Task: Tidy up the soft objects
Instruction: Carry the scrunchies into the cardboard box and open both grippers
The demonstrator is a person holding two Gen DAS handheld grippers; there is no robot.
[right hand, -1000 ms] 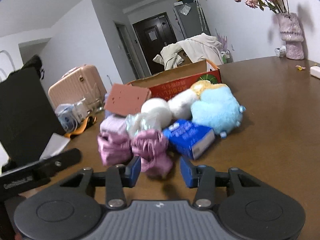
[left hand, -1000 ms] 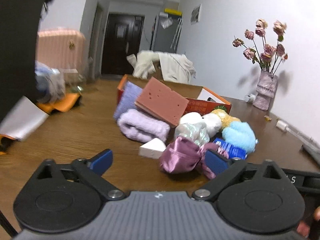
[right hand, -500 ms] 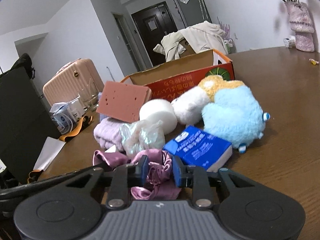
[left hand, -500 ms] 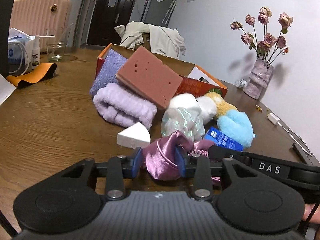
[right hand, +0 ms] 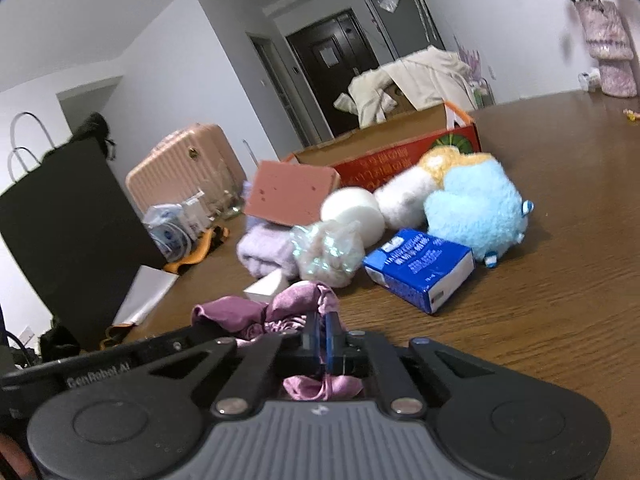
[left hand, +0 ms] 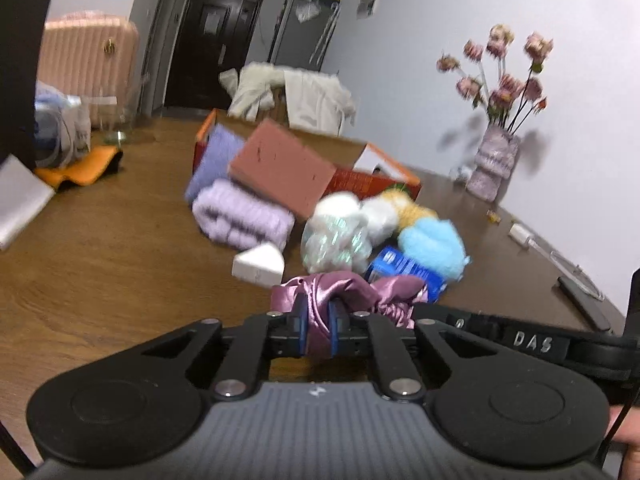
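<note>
Satin cloth (left hand: 352,292): light, limp, slippery; left gripper (left hand: 318,330) and right gripper (right hand: 321,338) jaws clenched on bunched near folds.

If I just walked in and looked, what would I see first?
Probably the shiny purple satin cloth right up front, pinched by both the left gripper and the right gripper. Behind it sits a heap of soft things on the wooden table: a fluffy blue plush, a lilac towel and a big pink sponge leaning on top.

Glossy satin cloth (left hand: 344,292) (matt wooden table (left hand: 100,272))
</note>
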